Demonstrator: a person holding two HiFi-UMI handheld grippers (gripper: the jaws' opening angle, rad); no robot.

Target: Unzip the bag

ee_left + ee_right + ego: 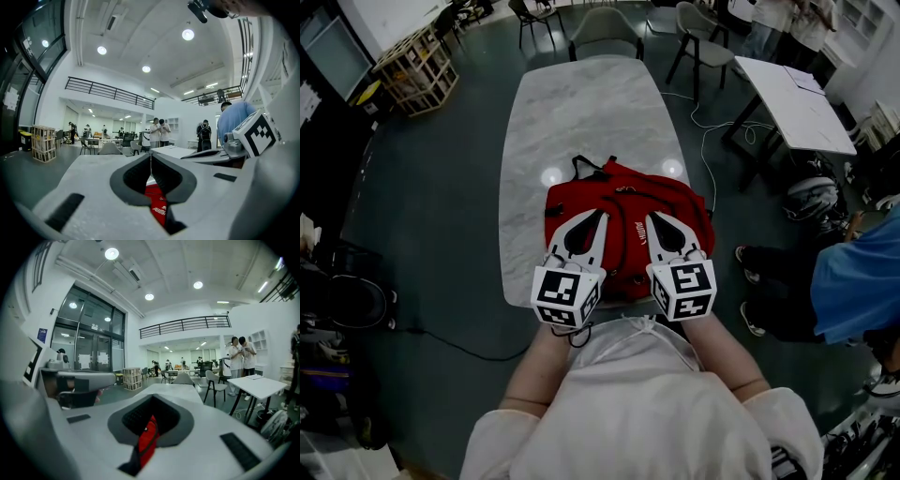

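Observation:
A red backpack lies on the near end of a marble table, its black straps toward the far side. Both grippers hover just above it, side by side, pointing away from me. My left gripper is shut, its jaws meeting at the tip with nothing between them. My right gripper is shut too and holds nothing. In the left gripper view, red fabric with white print shows through the gap behind the closed tips. The right gripper view shows the red bag the same way. The zipper is not distinguishable.
Chairs stand at the table's far end. A white table and a person in blue are to the right, a cable lies on the floor, and a wooden crate stands at the far left.

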